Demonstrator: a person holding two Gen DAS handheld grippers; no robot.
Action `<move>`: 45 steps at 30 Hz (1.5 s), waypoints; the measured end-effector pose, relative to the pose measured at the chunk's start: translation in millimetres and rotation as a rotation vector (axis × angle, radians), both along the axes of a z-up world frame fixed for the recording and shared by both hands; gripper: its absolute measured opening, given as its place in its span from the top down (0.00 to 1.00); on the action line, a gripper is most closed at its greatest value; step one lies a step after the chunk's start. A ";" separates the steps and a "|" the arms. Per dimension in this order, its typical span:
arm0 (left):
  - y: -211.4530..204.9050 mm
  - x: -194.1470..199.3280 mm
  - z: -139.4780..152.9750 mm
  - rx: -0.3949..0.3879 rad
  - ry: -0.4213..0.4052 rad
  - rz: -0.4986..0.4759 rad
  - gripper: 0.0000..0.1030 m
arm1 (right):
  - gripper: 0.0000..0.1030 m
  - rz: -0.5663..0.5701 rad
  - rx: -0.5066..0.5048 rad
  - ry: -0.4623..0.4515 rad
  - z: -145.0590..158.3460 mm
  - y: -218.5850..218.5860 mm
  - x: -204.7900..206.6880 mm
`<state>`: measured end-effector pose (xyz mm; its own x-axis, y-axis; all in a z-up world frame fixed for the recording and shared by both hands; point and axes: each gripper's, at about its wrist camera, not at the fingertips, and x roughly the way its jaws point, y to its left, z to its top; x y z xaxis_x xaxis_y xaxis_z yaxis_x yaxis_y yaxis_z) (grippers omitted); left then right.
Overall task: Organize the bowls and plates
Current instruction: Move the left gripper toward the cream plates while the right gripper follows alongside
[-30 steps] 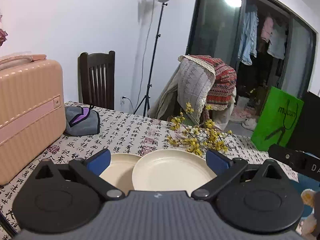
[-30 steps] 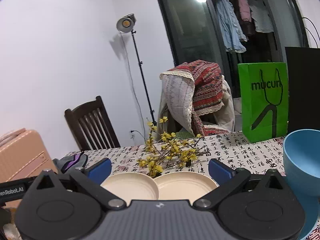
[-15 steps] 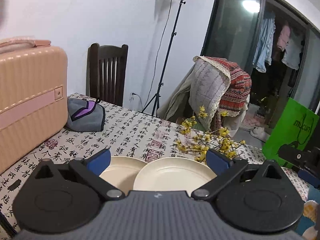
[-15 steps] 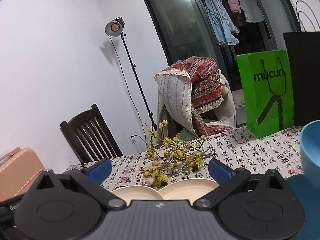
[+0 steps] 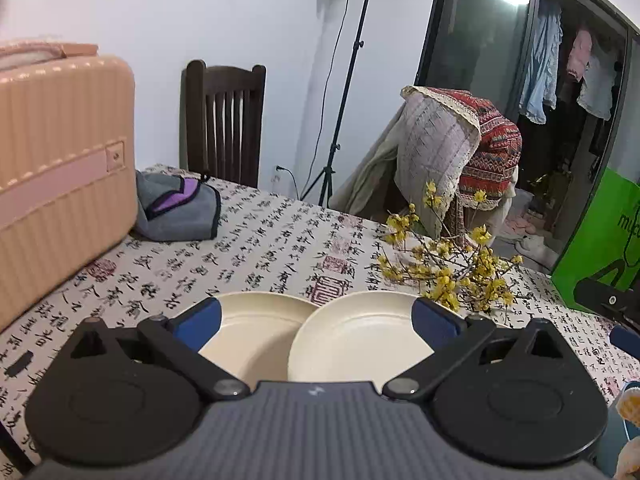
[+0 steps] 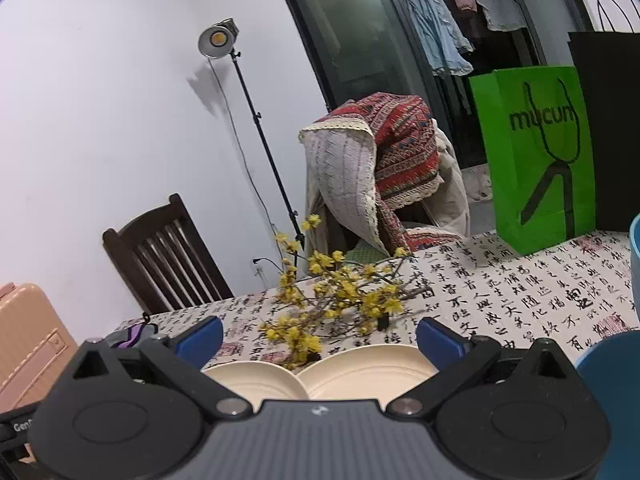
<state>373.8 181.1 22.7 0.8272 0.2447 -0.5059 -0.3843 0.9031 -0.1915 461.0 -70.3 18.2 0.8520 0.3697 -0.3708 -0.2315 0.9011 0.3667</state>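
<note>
Two cream plates lie side by side on the calligraphy-print tablecloth. In the left wrist view the left plate (image 5: 256, 328) and the right plate (image 5: 356, 336) sit just beyond my open, empty left gripper (image 5: 316, 320). In the right wrist view the same plates, left (image 6: 260, 380) and right (image 6: 368, 368), lie below my open, empty right gripper (image 6: 320, 336). A blue bowl (image 6: 634, 256) shows at the right edge, above a blue plate (image 6: 612, 360).
A yellow flower branch (image 5: 444, 264) lies behind the plates. A pink suitcase (image 5: 60, 176) and a grey pouch (image 5: 176, 208) stand at the left. A green paper bag (image 6: 536, 160) stands at the back right. Chairs stand beyond the far table edge.
Both grippers have tilted and shifted, so the plates sit lower in the right wrist view and the blue bowl has slid toward the right edge. The plates have not moved.
</note>
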 end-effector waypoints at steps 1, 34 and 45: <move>1.1 0.4 -0.9 -0.009 -0.002 -0.003 0.00 | 0.00 0.002 0.002 0.000 -0.7 -0.9 0.5; 4.8 18.0 -26.2 -0.054 0.034 -0.063 0.00 | 0.00 0.007 -0.019 0.041 -29.8 -4.5 20.3; 19.8 25.3 -40.8 -0.112 0.082 -0.013 0.04 | 0.12 0.091 -0.028 0.092 -43.9 6.7 27.8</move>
<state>399.1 201.0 -18.1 0.7847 0.1727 -0.5953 -0.3916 0.8826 -0.2602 488.7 -63.7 -25.6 0.7771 0.4325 -0.4573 -0.2793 0.8880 0.3652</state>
